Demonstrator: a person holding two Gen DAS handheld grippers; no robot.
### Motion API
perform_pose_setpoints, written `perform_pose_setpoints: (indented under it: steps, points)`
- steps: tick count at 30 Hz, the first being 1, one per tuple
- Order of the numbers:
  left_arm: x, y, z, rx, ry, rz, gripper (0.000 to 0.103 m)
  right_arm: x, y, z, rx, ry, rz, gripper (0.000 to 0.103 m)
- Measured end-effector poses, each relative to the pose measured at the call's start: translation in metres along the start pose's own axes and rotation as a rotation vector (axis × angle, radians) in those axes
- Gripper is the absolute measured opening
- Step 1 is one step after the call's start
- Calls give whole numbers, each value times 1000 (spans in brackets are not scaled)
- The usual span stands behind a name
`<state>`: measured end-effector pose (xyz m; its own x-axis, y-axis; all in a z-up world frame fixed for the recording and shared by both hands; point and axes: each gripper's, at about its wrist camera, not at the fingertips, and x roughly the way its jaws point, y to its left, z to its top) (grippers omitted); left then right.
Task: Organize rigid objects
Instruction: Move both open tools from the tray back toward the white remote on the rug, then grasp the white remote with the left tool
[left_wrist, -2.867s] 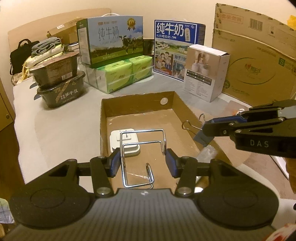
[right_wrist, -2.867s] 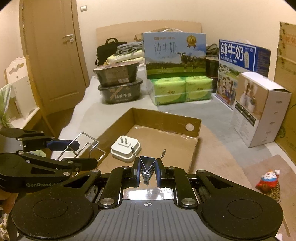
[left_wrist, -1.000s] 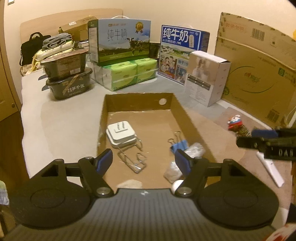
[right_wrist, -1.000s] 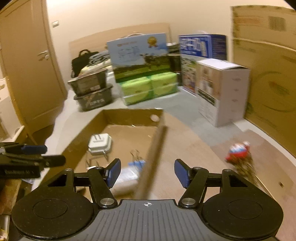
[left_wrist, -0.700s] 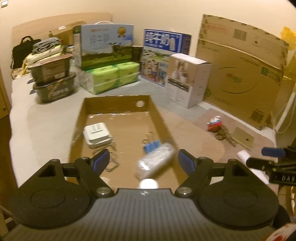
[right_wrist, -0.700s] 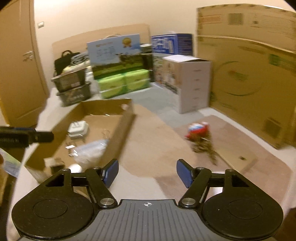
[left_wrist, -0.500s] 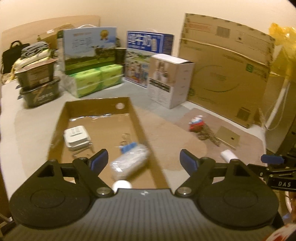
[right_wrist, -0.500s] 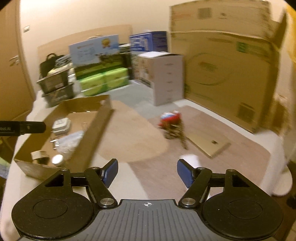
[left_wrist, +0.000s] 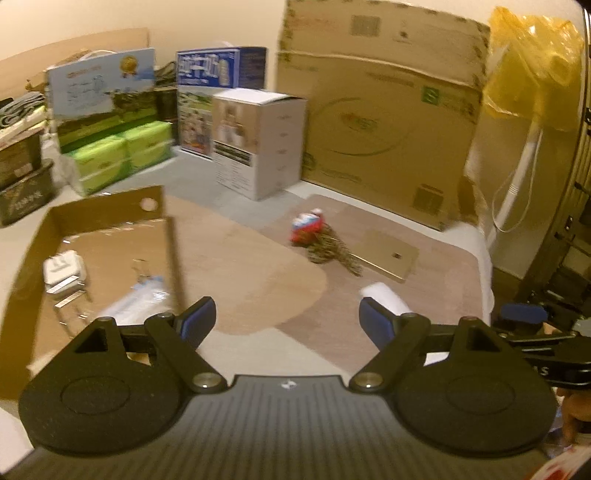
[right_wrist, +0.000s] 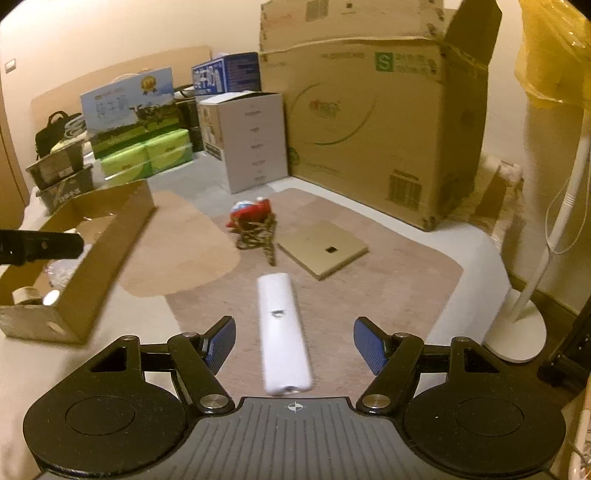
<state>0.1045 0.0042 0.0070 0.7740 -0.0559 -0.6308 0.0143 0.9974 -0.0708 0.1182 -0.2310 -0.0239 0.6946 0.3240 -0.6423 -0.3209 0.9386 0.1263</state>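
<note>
Here, left of the left gripper (left_wrist: 287, 322)'s spread fingers, the shallow cardboard tray (left_wrist: 168, 236) is sitting with a white plug adapter (left_wrist: 62, 267), a wire rack (left_wrist: 68, 301) that is too blurred to read well, and a clear wrapped packet (left_wrist: 135, 302) lying inside it. The left gripper is holding nothing, its blue pads standing wide apart. Ahead of those fingers and a little to the right, a red-and-white toy on a dark chain (left_wrist: 319, 240) is lying beside a flat tan card (left_wrist: 388, 254). Just beyond the right-hand finger, the end of a white remote (left_wrist: 384, 299) is showing.

In the right wrist view, the tray (right_wrist: 110, 240) is lying off to the left of the fingers. The right gripper (right_wrist: 294, 341) is also gaping open and empty, and the white remote (right_wrist: 282, 332) is lying lengthwise between its two fingers, touching neither pad. Beyond the fingertips the toy and chain (right_wrist: 255, 221) and the card (right_wrist: 325, 249) are resting, with a large cardboard box (right_wrist: 369, 129) standing behind them.
</note>
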Motion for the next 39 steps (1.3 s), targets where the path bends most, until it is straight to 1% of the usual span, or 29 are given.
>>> perform_pose_setpoints:
  steps: [8, 12, 17, 21, 28, 31, 33, 35, 37, 39]
  points:
    - [40, -51, -9, -34, 59, -10, 82, 15, -43, 4, -23, 2, 0, 71]
    - [61, -71, -13, -45, 73, 4, 79, 30, -62, 9, -68, 8, 43, 71]
    - [85, -93, -19, -65, 80, 15, 71, 54, -78, 16, -137, 12, 110, 70]
    - [103, -106, -24, -75, 95, 12, 68, 73, -90, 22, -189, 19, 155, 70]
    - [128, -118, -29, -98, 116, 30, 61, 99, -106, 30, -247, 24, 209, 70]
    - [137, -120, -31, -108, 130, 35, 57, 107, -110, 31, -264, 31, 220, 71]
    - [142, -120, -32, -110, 136, 36, 56, 112, -112, 32, -271, 35, 223, 70]
    - [146, -122, -32, -108, 140, 41, 48, 116, -113, 33, -270, 37, 224, 70]
    - [149, -123, -31, -103, 140, 46, 46, 118, -113, 33, -268, 38, 224, 70]
    - [150, -122, -30, -98, 135, 48, 41, 120, -113, 34, -268, 39, 226, 70]
